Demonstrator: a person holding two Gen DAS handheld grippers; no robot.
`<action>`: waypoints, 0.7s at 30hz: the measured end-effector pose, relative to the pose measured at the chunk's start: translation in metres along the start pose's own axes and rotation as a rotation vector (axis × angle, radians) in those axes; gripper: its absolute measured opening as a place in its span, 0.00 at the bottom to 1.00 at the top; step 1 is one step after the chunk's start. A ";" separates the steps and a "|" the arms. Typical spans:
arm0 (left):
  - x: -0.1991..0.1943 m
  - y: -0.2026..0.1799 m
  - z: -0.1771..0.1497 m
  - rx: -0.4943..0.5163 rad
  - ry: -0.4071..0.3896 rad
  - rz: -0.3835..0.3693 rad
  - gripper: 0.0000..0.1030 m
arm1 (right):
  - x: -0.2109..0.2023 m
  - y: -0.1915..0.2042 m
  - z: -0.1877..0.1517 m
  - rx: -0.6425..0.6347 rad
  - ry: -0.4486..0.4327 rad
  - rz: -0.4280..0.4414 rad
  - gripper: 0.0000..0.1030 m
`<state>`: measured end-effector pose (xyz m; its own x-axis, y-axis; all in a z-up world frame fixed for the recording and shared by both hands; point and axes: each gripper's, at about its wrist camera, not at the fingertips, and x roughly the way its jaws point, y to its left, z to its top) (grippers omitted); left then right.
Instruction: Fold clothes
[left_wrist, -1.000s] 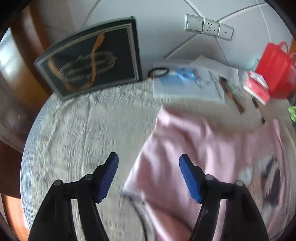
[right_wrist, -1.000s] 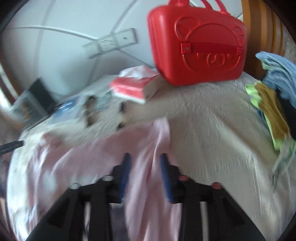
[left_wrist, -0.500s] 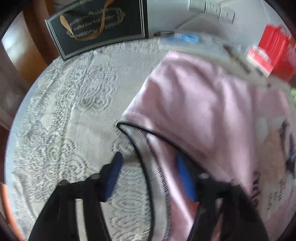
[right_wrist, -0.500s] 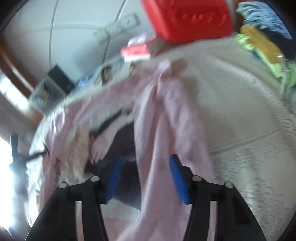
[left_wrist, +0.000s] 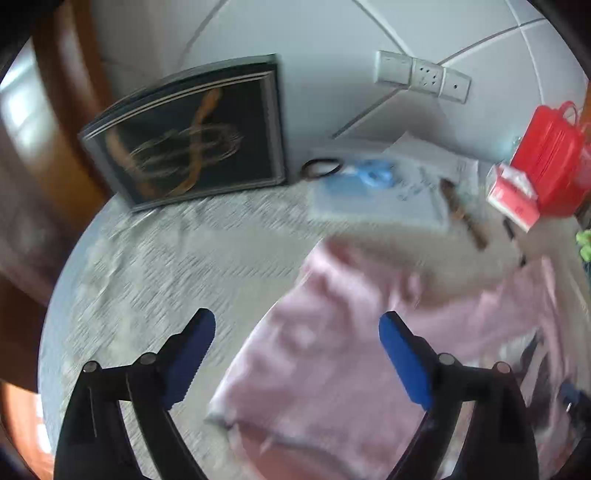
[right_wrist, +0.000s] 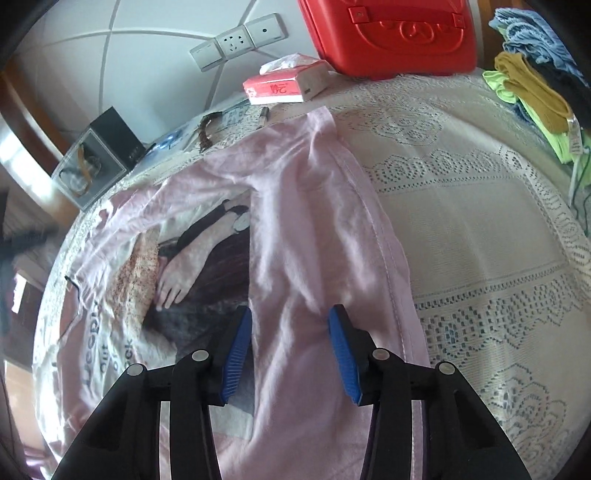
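Observation:
A pink T-shirt (right_wrist: 303, 229) with a printed picture lies spread on the lace tablecloth (right_wrist: 480, 236). Its right side is folded over the print in a long strip. My right gripper (right_wrist: 290, 332) is open and hovers just above that folded strip, holding nothing. In the left wrist view the same shirt (left_wrist: 354, 362) is blurred, with its left edge between and below my fingers. My left gripper (left_wrist: 297, 354) is wide open and empty above that edge.
A red plastic case (right_wrist: 391, 33) and a tissue pack (right_wrist: 284, 85) stand at the back by the wall. A dark framed box (left_wrist: 192, 133) leans on the wall at the left. Papers (left_wrist: 380, 195) lie behind the shirt. A pile of clothes (right_wrist: 535, 85) sits at the right.
My left gripper has lifted and tilted up from the shirt's neckline edge and opened wider. My right gripper has let go of the folded strip and opened, and the strip now lies flat.

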<state>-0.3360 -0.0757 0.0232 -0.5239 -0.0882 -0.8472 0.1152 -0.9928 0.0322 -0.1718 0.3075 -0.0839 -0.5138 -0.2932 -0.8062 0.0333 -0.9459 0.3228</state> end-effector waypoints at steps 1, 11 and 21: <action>0.015 -0.015 0.015 0.017 0.015 -0.003 0.89 | 0.000 -0.002 0.001 0.010 -0.002 0.014 0.43; 0.117 -0.072 0.026 0.113 0.205 0.003 0.26 | -0.004 -0.005 0.000 0.016 -0.008 0.034 0.43; 0.098 -0.034 0.091 -0.045 -0.079 0.214 0.12 | -0.002 -0.001 -0.001 -0.002 -0.021 0.007 0.43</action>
<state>-0.4676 -0.0580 -0.0126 -0.5478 -0.3042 -0.7793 0.2671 -0.9464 0.1817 -0.1700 0.3085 -0.0831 -0.5316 -0.2966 -0.7934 0.0389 -0.9442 0.3269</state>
